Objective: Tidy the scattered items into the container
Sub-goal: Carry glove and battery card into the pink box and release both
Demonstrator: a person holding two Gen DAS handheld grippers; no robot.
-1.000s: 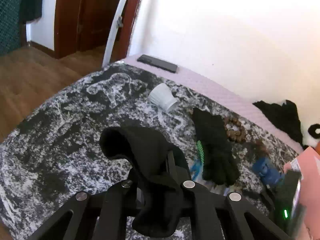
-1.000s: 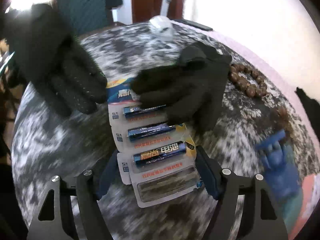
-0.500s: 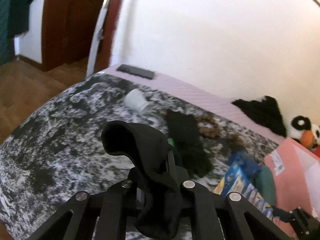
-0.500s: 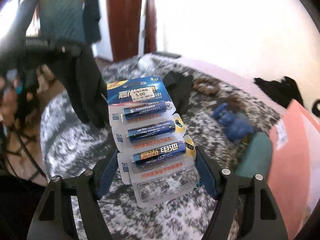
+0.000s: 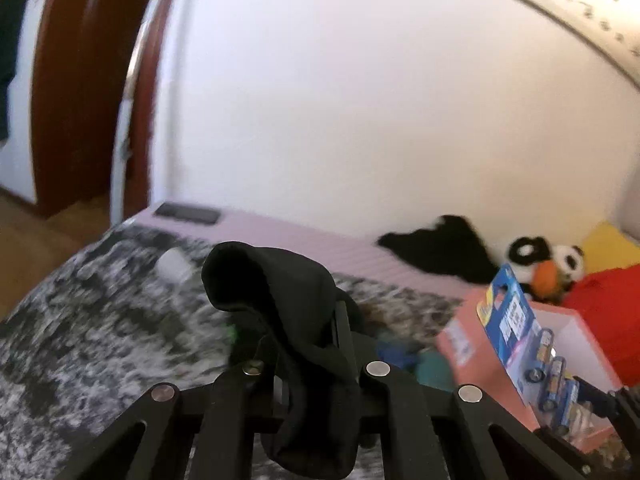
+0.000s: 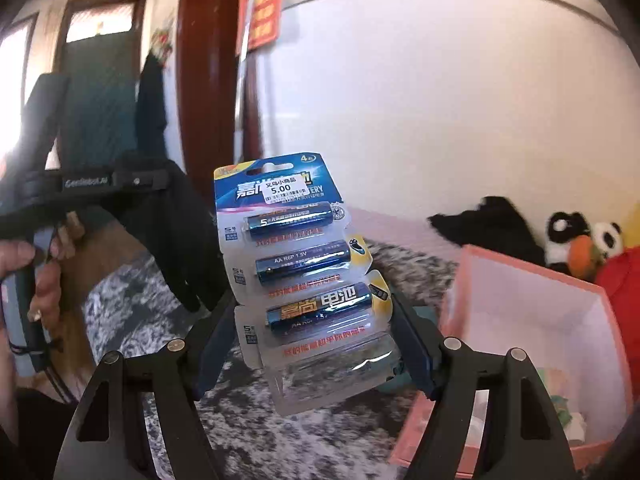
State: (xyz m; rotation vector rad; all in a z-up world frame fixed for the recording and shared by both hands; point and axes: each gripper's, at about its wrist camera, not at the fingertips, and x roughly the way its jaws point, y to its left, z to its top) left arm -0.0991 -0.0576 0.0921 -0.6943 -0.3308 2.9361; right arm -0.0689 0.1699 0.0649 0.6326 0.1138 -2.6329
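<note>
While my right gripper (image 6: pixel 316 344) is holding the battery pack (image 6: pixel 296 264) between its jaws, the pack is standing upright in the air, just beside the pink box (image 6: pixel 532 320) on its right. The jaws are pressing narrow on the lower edges of the card, and three blue batteries are showing in it, with one bottom cell empty. From the left wrist view the same battery pack (image 5: pixel 528 340) is hanging at the near wall of the pink box (image 5: pixel 480 356). My left gripper (image 5: pixel 304 344) is gripping a black glove (image 5: pixel 288 304) with its jaws closed on the cloth, and the glove is drooping over them. Below is lying a grey mottled blanket (image 5: pixel 100 320). Behind the box, a panda plush (image 6: pixel 580 240) and a red cushion (image 6: pixel 624 280) are resting by the white wall.
</note>
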